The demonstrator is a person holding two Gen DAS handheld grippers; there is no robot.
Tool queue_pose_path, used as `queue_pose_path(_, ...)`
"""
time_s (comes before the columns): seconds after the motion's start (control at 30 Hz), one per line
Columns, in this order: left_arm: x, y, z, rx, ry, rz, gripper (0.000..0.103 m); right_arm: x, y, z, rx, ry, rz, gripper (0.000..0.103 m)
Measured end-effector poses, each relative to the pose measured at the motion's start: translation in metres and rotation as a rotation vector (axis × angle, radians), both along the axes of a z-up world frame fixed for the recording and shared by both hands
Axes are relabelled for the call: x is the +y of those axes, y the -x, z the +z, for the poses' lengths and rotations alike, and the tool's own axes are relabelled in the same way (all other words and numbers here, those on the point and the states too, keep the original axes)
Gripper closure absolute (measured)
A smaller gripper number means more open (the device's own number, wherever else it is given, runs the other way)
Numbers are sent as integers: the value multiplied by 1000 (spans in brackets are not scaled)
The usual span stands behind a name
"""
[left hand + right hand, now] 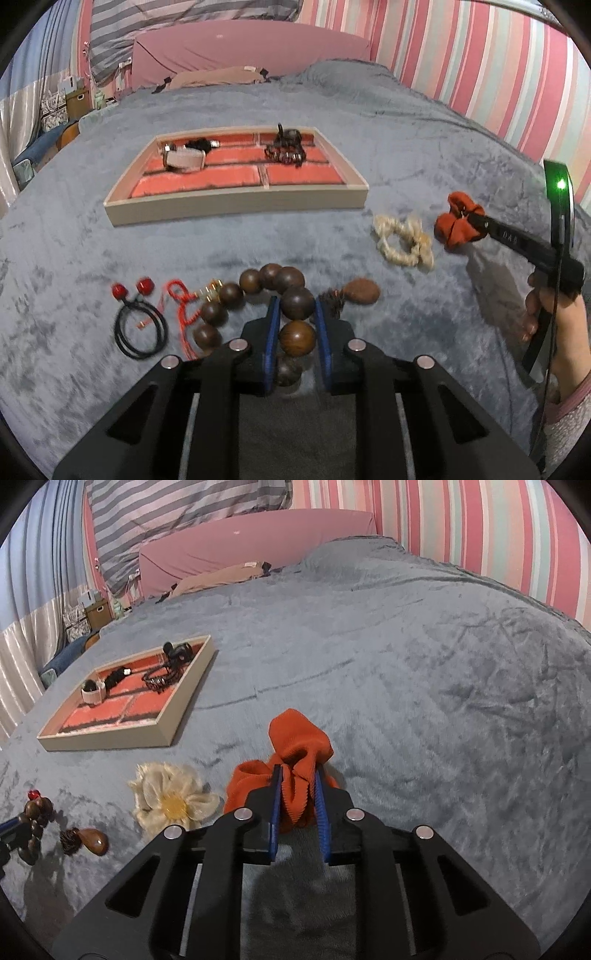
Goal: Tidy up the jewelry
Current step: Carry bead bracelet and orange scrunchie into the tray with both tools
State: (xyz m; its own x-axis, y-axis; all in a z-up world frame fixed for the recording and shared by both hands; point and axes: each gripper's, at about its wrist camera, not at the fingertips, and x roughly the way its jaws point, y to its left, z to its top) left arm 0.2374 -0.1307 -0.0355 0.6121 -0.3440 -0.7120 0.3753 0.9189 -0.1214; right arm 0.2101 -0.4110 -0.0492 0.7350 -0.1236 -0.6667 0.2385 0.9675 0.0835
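Note:
My left gripper [296, 306] is shut on a bracelet of big dark wooden beads [273, 284], with beads pinched between its blue pads. The bracelet's brown pendant and tassel [360, 291] lie to the right. My right gripper [298, 775] is shut on an orange scrunchie [299, 746]; it shows in the left wrist view too [458, 225]. A cream flower scrunchie [171, 797] lies left of it on the grey blanket. The beige tray [236, 206] with red compartments holds a watch [184, 160] and dark chains [286, 149].
A black hair tie with red beads [138, 321] and a red cord [181, 306] lie left of the bracelet. The grey blanket [424, 683] stretches wide to the right. A pink headboard [251, 48] and striped walls are behind.

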Motion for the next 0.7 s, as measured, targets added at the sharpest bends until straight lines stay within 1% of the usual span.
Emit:
queue_pose_path(0.17, 9, -12, 20, -20, 28, 7, 83, -1, -3, 14, -29, -15, -6, 87)
queue_pose_path(0.3, 14, -25, 34, -46, 27, 11, 83, 4, -10, 26, -44, -10, 1, 87)
queue_pose_path(0.57, 28, -57, 46, -30, 45, 11, 83, 24, -28, 43, -70, -12, 26, 87)
queue_pose_path(0.7, 39, -76, 56, -35, 58, 16, 83, 36, -42, 47, -76, -41, 46, 87)
